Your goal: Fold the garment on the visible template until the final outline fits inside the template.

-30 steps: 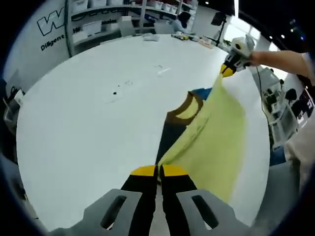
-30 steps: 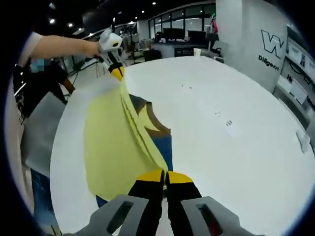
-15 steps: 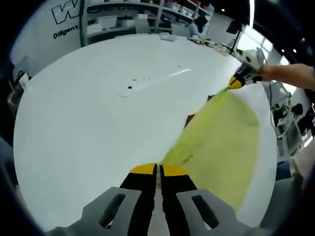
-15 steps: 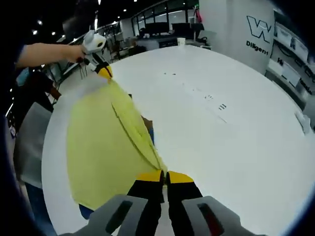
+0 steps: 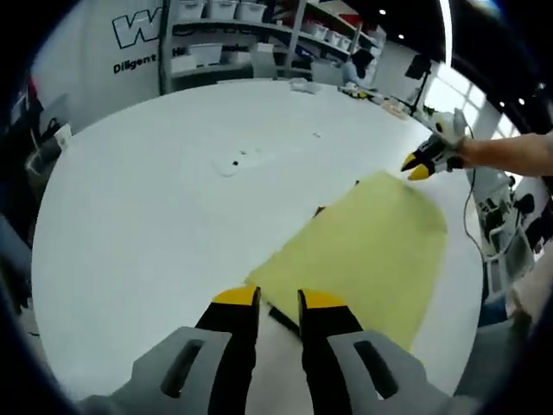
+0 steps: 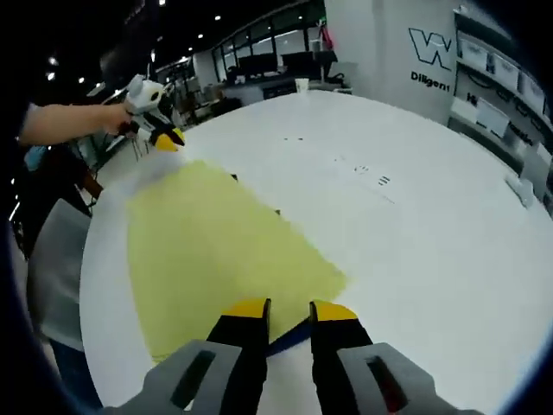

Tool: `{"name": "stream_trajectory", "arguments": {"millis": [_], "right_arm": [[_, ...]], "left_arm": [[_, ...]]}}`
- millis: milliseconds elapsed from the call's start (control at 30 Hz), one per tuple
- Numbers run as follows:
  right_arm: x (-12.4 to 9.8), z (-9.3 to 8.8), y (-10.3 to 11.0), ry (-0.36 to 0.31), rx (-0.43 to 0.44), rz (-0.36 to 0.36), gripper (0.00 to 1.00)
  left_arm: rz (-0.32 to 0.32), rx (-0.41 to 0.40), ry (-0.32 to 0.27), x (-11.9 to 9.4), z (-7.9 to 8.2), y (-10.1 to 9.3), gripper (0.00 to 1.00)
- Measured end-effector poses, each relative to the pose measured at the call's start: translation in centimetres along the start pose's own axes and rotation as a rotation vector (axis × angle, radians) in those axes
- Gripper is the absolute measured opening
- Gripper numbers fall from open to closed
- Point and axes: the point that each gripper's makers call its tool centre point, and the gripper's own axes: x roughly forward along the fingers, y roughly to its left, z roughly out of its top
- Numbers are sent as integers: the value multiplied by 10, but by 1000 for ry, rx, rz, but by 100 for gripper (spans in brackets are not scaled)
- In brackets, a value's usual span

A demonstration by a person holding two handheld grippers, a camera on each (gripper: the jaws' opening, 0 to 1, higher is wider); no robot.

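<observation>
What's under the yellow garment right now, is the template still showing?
Under the yellow garment only a dark sliver shows at its near edge, between the right gripper jaws, and small dark bits along its far edge. Whatever else lies beneath is covered.

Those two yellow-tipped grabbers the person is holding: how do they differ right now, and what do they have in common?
The left gripper has its tips over the near corner of the yellow garment, while the right gripper sits just beyond the far corner. In the right gripper view, the right gripper is over the edge where a blue strip peeks out. Both are open, holding nothing, above the white table.
</observation>
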Motion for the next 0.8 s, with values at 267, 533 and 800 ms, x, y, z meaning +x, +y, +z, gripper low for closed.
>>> {"name": "stream_trajectory", "arguments": {"millis": [267,533,800], "right_arm": [[-22,-28,37,-59,41,59,12],[-32,-51,70,-81,62,104,8],[-27,-69,103,-69,42,160,3]], "left_arm": [[-36,-31,-51,-26,-42,-43,19],[-39,-66,-77,-34,-74,-66,20],[-38,-103,-81,-31,-98,-76,19]]}}
